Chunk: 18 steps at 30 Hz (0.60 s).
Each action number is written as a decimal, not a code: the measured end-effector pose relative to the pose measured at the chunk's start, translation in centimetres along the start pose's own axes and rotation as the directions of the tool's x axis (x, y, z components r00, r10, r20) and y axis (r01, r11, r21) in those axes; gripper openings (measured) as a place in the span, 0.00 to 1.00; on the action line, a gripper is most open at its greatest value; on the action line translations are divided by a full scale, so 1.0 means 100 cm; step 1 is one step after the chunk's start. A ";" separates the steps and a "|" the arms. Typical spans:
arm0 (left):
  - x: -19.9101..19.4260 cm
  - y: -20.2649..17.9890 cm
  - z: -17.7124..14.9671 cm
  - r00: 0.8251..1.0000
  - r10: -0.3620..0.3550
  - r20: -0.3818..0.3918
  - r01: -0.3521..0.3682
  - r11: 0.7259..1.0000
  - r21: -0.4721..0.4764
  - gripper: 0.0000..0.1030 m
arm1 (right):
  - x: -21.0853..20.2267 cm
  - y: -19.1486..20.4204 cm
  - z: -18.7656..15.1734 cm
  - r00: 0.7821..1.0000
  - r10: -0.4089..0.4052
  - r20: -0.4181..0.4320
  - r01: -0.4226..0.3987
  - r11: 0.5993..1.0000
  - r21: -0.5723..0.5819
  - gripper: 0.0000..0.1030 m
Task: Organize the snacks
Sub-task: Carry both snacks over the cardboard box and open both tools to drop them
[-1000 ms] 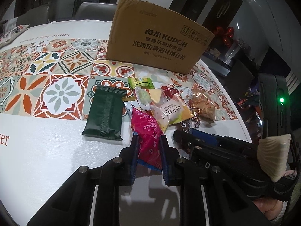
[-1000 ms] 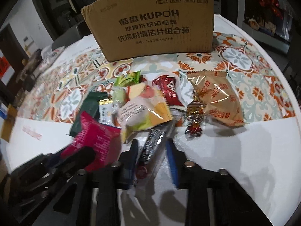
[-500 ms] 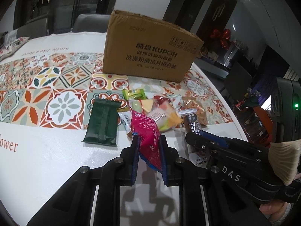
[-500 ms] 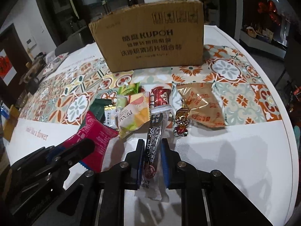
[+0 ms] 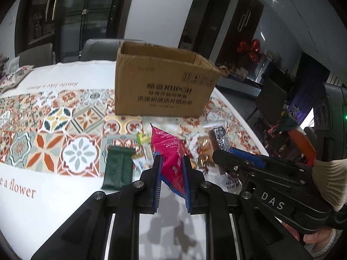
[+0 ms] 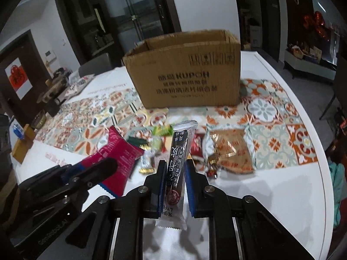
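my left gripper (image 5: 171, 174) is clamped on a pink snack packet (image 5: 170, 151), lifted clear of the table (image 5: 54, 197). my right gripper (image 6: 174, 176) pinches a long dark snack bar (image 6: 179, 158) upright between its pads, its white end hanging below them. the other snacks lie in a heap on the patterned cloth: a dark green packet (image 5: 118, 170) to the left, a golden-brown pouch (image 6: 232, 149) to the right. beyond them stands the open cardboard box (image 6: 186, 75).
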<state>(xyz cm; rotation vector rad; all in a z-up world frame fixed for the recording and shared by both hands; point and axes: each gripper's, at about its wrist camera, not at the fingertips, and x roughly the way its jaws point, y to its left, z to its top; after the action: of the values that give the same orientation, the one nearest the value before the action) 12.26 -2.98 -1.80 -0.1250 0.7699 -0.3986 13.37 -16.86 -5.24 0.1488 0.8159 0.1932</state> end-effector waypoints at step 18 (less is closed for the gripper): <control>-0.007 -0.005 0.097 0.990 0.007 0.143 -0.021 0.995 0.094 0.18 | -0.020 0.006 0.082 0.984 0.019 0.177 -0.010 0.999 -0.047 0.18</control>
<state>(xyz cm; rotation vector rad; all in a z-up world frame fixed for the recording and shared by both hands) 18.45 -3.53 5.70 -0.0576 0.6094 -0.4076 17.95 -17.18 1.85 0.1266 0.6324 0.2092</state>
